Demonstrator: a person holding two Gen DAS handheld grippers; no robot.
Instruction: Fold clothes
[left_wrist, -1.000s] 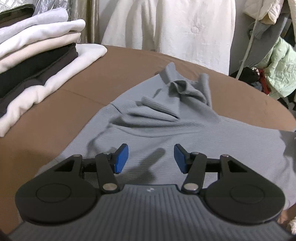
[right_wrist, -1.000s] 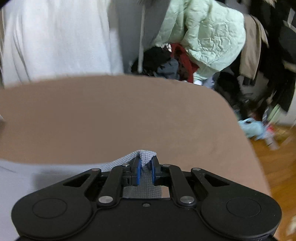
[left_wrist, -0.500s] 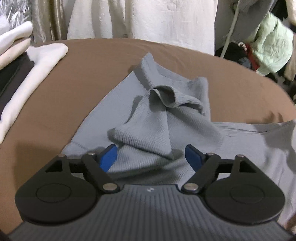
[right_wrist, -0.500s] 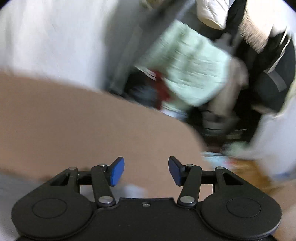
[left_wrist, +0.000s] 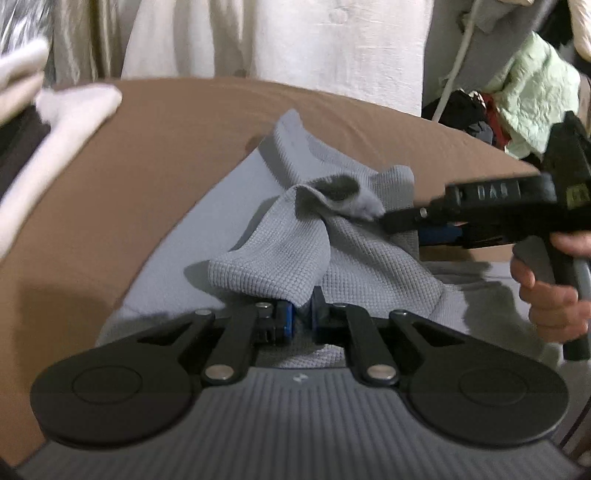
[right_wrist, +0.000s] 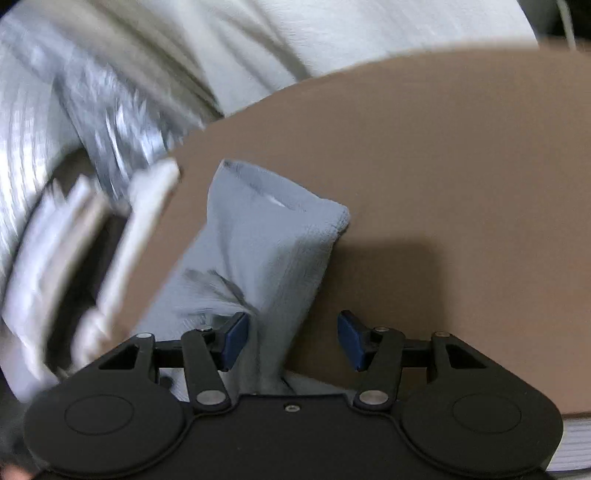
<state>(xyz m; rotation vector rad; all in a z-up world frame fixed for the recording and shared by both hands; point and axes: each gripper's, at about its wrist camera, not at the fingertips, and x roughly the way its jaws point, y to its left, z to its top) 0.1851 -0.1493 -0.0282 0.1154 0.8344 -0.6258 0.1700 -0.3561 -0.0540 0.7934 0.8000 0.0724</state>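
**Now a second grip is needed on the bunched sleeve**

Here the grey waffle-knit top (left_wrist: 280, 254) is seen spread on the brown padded surface (left_wrist: 155, 155), one sleeve crumpled in a heap over its body. A fold of that heap is pinched between the blue pads of the left gripper (left_wrist: 301, 319), whose jaws are clamped tight on the cloth. The right gripper (right_wrist: 291, 339) is brought in from the side, with its fingers parted; a ridge of grey fabric lies between them, against the left pad (right_wrist: 233, 338), but is not yet pressed from both sides.

The step would be done well if the right jaws were closed on a single layer near the cuff end, away from the left pinch, so that the sleeve could be drawn straight and laid flat before any fold is made. Several layers should not be gathered at once.

Both grippers are tilted downward toward the cloth. In the left wrist view a hand (left_wrist: 550, 295) is wrapped around the right tool's handle, which is held roughly level across the garment. A stack of folded pale and dark clothes (left_wrist: 40, 140) lies well apart.
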